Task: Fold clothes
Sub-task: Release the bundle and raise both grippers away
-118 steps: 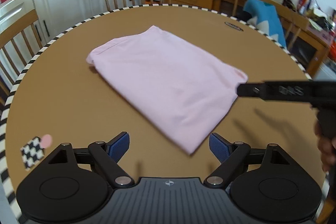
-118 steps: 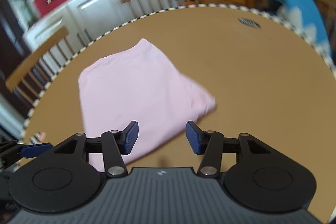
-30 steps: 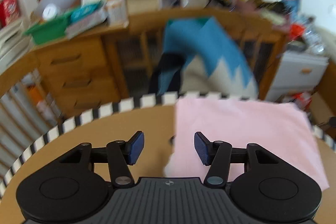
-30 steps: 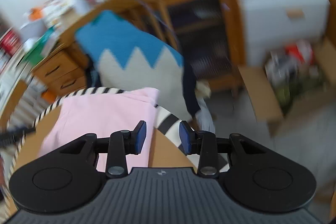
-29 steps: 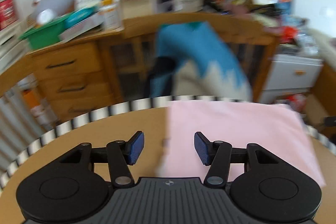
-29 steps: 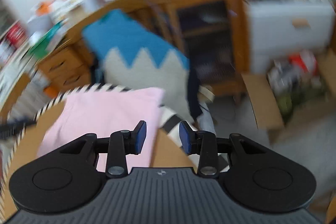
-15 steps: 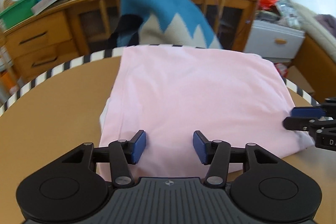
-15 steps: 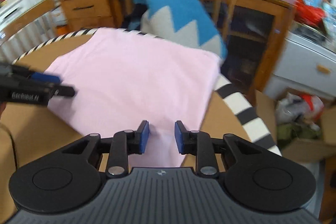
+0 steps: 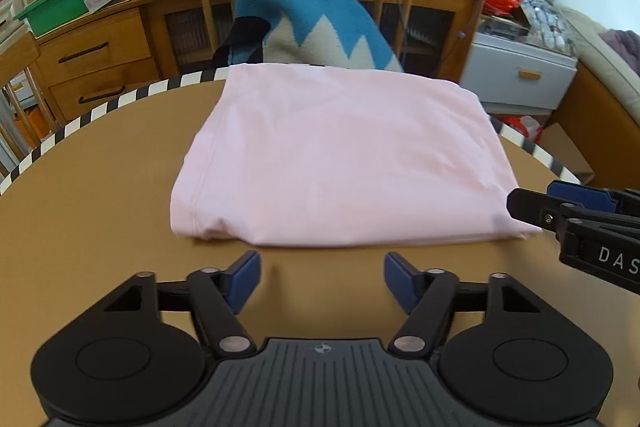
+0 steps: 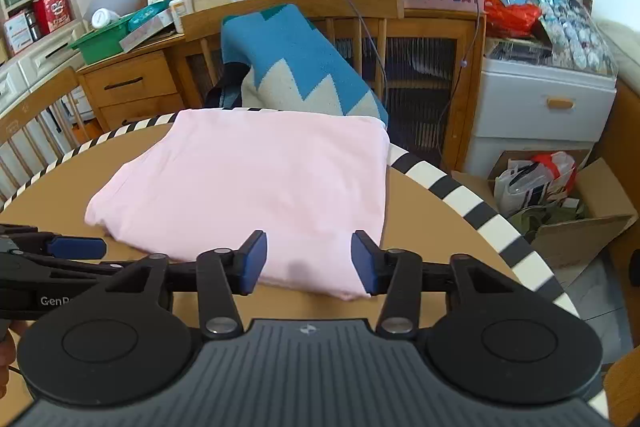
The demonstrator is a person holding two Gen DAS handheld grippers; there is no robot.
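The pink garment (image 9: pixel 344 155) lies folded flat at the table's (image 9: pixel 80 227) far edge, its far side reaching the striped rim and its right corner near the rim too. My left gripper (image 9: pixel 322 281) has its jaws opening over bare tabletop just short of the near fold, holding nothing. My right gripper (image 10: pixel 308 259) is opening too, straddling the near right corner without pinching it. I judge the risk is dragging: a snagged layer could undo the fold, or a push could send the cloth over the rim toward the chair with the blue blanket (image 10: pixel 288 67).
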